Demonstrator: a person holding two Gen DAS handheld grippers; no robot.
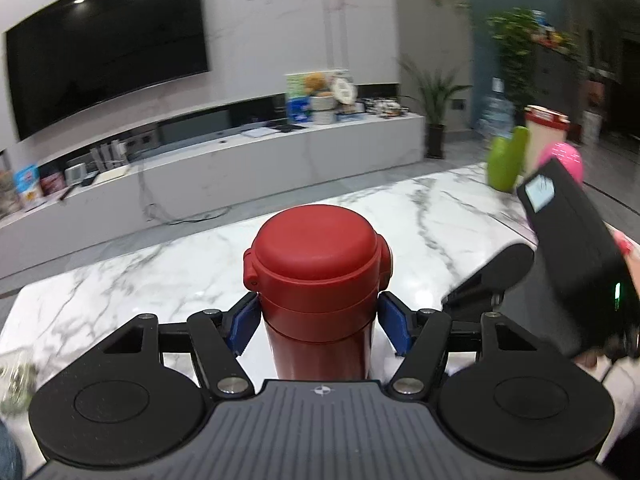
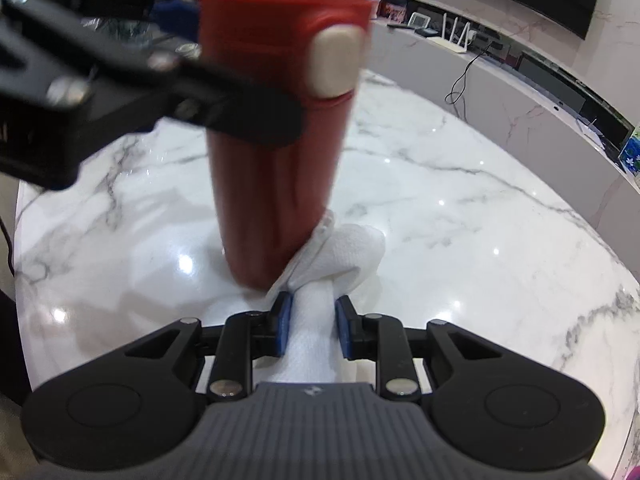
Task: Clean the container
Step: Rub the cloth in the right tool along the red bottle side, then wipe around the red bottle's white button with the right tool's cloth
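1. The red thermos flask (image 1: 318, 304) stands upright on the marble table (image 1: 120, 280), lid shut, so its contents cannot be seen.
2. The left gripper (image 1: 319, 320) clamps it just below the lid; with that high grip, I judge a hard push could tip or twist it.
3. The right gripper (image 2: 310, 330) pinches a white cloth (image 2: 336, 256) against the flask's near base; it could slip free.

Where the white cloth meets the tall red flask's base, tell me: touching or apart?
Touching. In the right wrist view the white cloth, clamped in the right gripper, presses against the lower side of the red flask, with no gap showing.
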